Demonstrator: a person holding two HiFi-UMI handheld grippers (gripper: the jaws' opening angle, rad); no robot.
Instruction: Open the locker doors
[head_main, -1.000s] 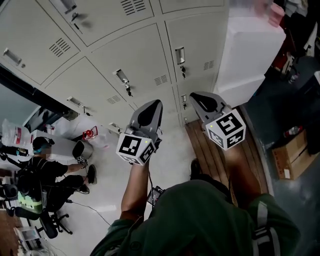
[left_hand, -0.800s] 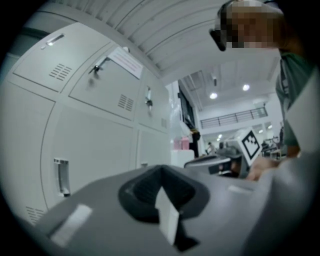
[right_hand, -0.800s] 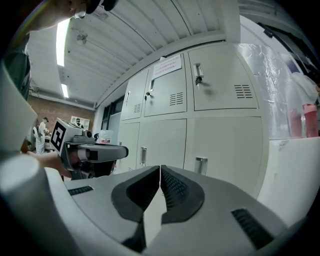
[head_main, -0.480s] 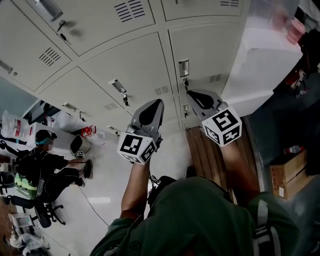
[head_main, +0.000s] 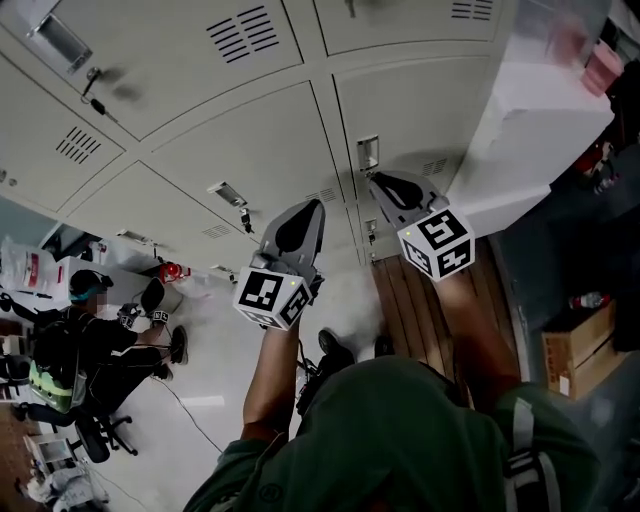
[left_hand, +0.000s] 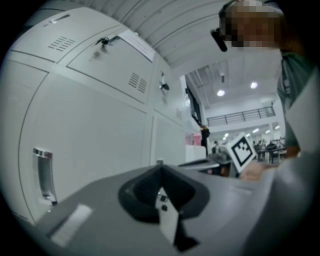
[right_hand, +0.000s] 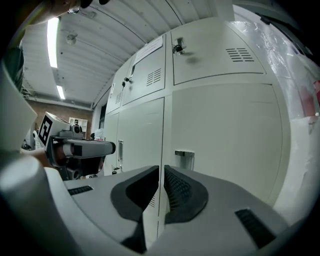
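Pale grey locker doors (head_main: 270, 140) stand closed in rows, each with a small metal handle. My right gripper (head_main: 376, 178) is shut with nothing in it. Its tip sits just below the handle (head_main: 368, 152) of the right-hand door (head_main: 420, 100), apart from it. In the right gripper view the jaws (right_hand: 161, 167) meet in front of the seam between two doors, with that handle (right_hand: 184, 153) just to the right. My left gripper (head_main: 316, 206) is shut and empty, short of the middle door's handle (head_main: 228, 193). The left gripper view (left_hand: 160, 169) shows a handle (left_hand: 44, 175) far left.
A white plastic-wrapped block (head_main: 540, 110) stands against the lockers at the right. A wooden pallet (head_main: 420, 300) lies below it, and a cardboard box (head_main: 575, 350) sits at the far right. A person (head_main: 90, 340) sits on the floor at the left. Keys (head_main: 244, 220) hang from the locks.
Both grippers have moved nearer the lockers. The right tip has come up under the right door's handle. Both stay shut.
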